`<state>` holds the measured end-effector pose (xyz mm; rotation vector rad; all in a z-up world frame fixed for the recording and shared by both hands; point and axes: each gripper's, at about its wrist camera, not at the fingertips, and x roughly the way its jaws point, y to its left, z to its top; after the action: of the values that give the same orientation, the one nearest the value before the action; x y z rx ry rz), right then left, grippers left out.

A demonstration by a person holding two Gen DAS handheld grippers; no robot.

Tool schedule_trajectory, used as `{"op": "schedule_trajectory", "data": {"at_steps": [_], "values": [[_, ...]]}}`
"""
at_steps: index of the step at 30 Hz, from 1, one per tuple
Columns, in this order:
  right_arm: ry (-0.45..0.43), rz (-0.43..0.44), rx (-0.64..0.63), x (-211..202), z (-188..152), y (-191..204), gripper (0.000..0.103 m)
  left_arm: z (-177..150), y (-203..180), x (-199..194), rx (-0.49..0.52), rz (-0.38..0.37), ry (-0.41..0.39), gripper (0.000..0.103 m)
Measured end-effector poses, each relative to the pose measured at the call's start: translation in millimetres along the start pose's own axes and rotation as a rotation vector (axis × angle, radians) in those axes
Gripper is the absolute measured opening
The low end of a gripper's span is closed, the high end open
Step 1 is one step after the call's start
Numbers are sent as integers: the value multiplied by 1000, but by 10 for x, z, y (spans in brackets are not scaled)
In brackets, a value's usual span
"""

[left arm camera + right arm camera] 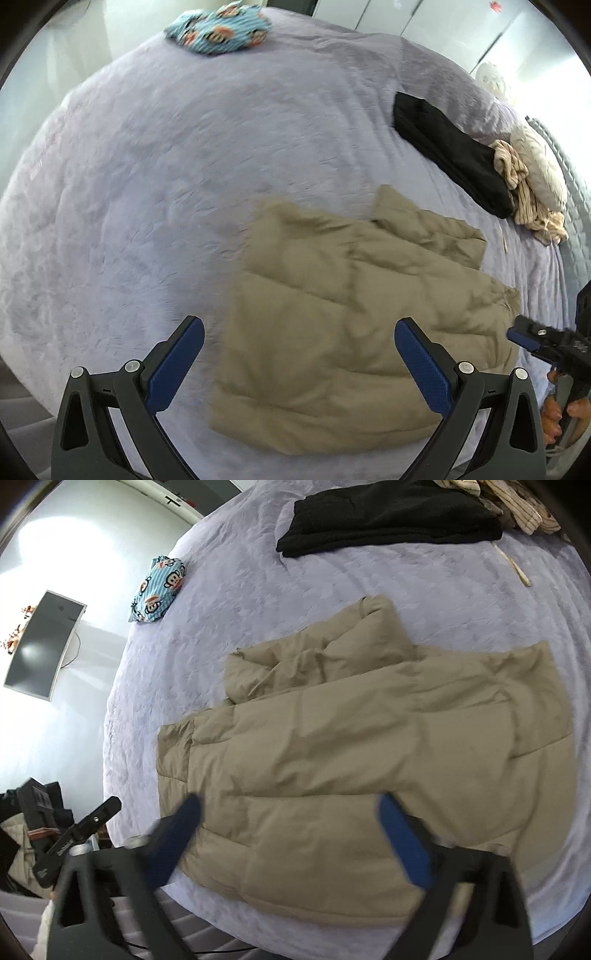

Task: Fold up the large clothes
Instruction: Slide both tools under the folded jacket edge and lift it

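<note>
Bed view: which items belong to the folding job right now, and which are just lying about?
In the job:
tan puffer jacket
left gripper, open
right gripper, open

Lying about:
black garment
striped cream clothes
blue monkey-print cloth
wall screen

The jacket (pixel 343 325) in the lower middle of the frame is plain khaki tan with quilted seams, lying on a pale lavender bed cover (pixel 147 184). At the upper left lies a cloth (pixel 218 26) striped light blue and white with brown-and-red cartoon monkey faces, while at the right sit a solid black garment (pixel 450 151) and a cream pile (pixel 532 184) with thin dark stripes. The left tongs (pixel 299 365) and right tongs (pixel 291 845) are dark grey with blue pads (pixel 421 365), and a grey screen (pixel 40 650) with a white frame hangs on the white wall (pixel 103 554).
</note>
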<state>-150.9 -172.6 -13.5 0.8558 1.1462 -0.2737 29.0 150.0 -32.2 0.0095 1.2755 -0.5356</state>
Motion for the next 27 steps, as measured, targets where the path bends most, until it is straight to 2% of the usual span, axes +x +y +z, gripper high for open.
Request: {"op": "schedule_trajectory", "data": {"at_steps": [2, 3, 7, 10, 14, 18, 20, 23, 25, 26, 27], "values": [[29, -36, 13, 149, -54, 103, 26, 18, 237, 99, -7, -21, 18, 103], [45, -48, 21, 231, -90, 147, 22, 18, 321, 146, -10, -30, 28, 103], [61, -85, 16, 426, -192, 323, 22, 65, 665, 415, -28, -133, 98, 103], [69, -133, -3, 547, -225, 402, 22, 43, 764, 627, -36, -204, 150, 103], [72, -159, -12, 603, -203, 348, 22, -8, 711, 928, 19, -271, 212, 103], [60, -176, 11, 559, -190, 186, 22, -26, 538, 1326, 53, -410, 312, 103], [46, -172, 21, 534, -184, 107, 22, -59, 451, 1527, 82, -409, 355, 103], [24, -156, 28, 523, -170, -17, 22, -63, 360, 1658, 115, -429, 363, 103], [4, -138, 32, 537, -136, -75, 22, -51, 358, 1693, 98, -454, 370, 102], [-4, -129, 34, 557, -122, -64, 22, -48, 366, 1703, 82, -472, 374, 97], [-15, -114, 37, 583, -99, -79, 22, -45, 369, 1694, 75, -496, 376, 68]]}}
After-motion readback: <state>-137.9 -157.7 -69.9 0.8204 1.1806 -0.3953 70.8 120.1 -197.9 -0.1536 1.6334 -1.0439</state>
